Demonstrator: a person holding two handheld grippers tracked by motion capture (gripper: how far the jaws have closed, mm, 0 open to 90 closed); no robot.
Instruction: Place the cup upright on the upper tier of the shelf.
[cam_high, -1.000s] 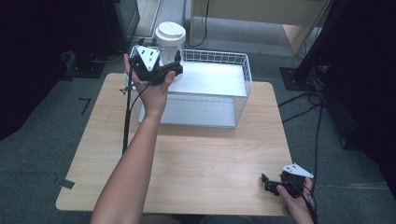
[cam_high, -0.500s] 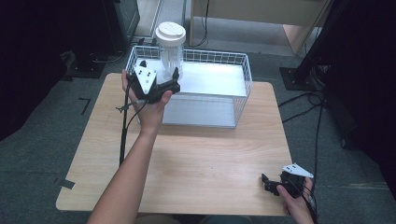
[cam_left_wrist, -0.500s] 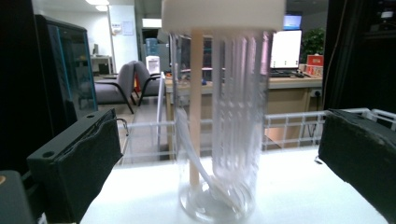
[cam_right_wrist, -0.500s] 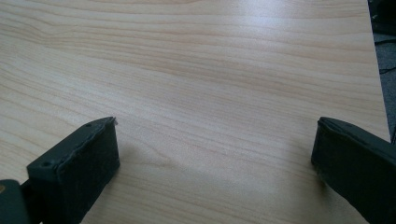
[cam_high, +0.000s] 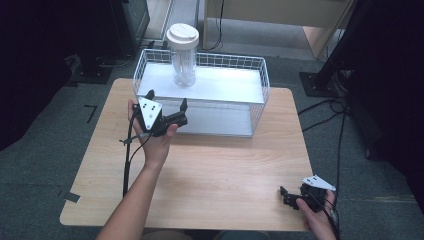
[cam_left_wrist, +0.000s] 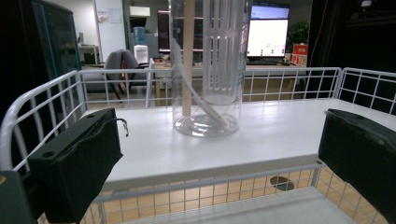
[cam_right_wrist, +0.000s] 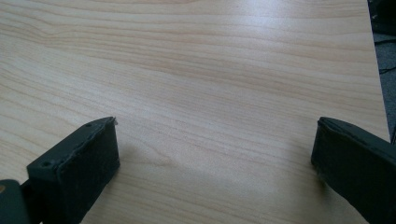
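Inside the wire basket (cam_high: 257, 95), the clear jar (cam_high: 183, 60) stands beyond the left tongs (cam_high: 166, 100), gaping empty.

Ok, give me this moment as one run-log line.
left gripper: open, empty, facing the clear jar | jar: upright, lidded, on white shelf in wire basket | right gripper: open, empty, low over table

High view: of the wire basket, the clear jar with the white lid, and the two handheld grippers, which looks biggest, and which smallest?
1. Wire basket, by far the largest.
2. Clear jar, standing on the white shelf inside the basket.
3. Left gripper, fingers spread.
4. Right gripper, which looks smallest, though it is partly hidden by the hand.
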